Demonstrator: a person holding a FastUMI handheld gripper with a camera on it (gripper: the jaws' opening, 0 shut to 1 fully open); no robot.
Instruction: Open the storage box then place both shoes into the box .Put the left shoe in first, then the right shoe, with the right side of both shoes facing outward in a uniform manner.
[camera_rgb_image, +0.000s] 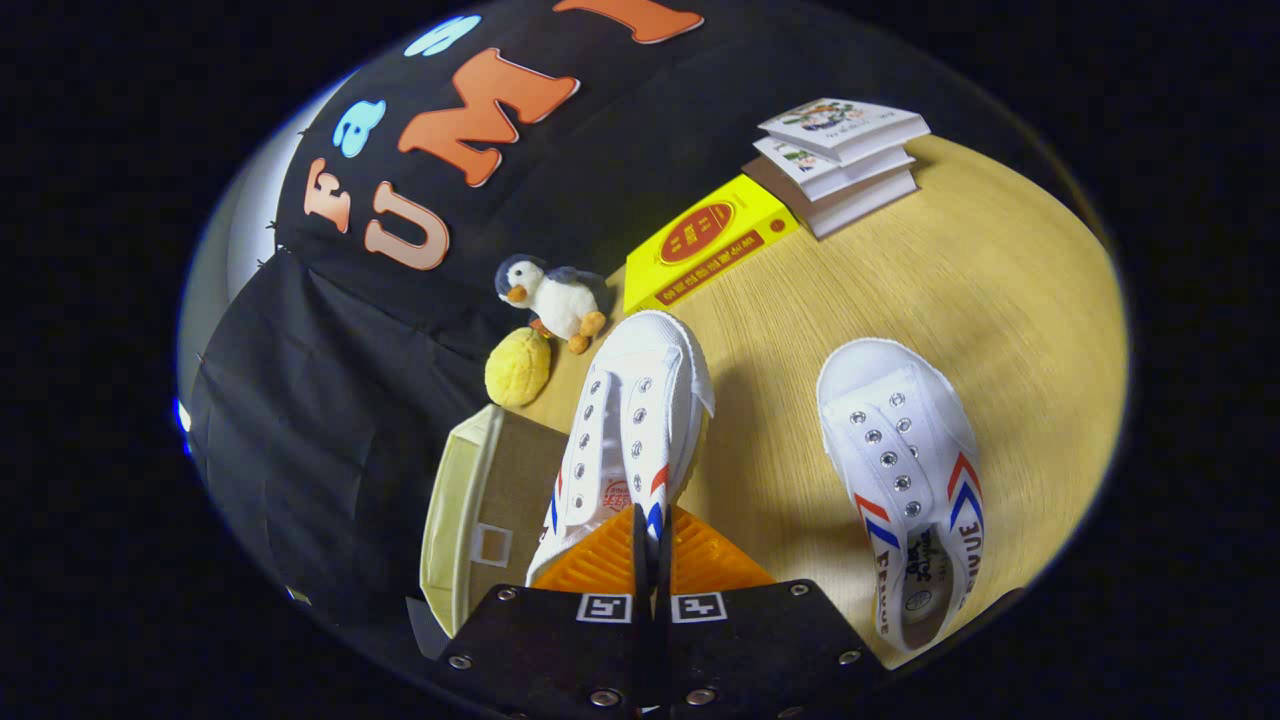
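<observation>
Pressed almost together, the gripper's two fingers pinch the heel edge of a white canvas shoe, which runs away from them toward 12 o'clock with its toe farthest off. That held shoe shows two rows of metal eyelets without laces, red and blue chevron stripes on both sides, and a small red printed mark on the insole that is too small to read.

At about 10 o'clock from the fingers, just beside the held shoe, stands the storage box, cream-walled with a brown inside and a small label window on its wall; it seems to be open, though the angle is poor. The second shoe lies on the wooden table at 2 o'clock from the fingers, apart from the first; dark lettering down its side ends in "UE".

Beyond the held shoe's toe, at 11 o'clock, sit a yellow plush ball and a plush penguin. At 12 to 1 o'clock lies a yellow book with a red oval label, touching a stack of three books.
</observation>
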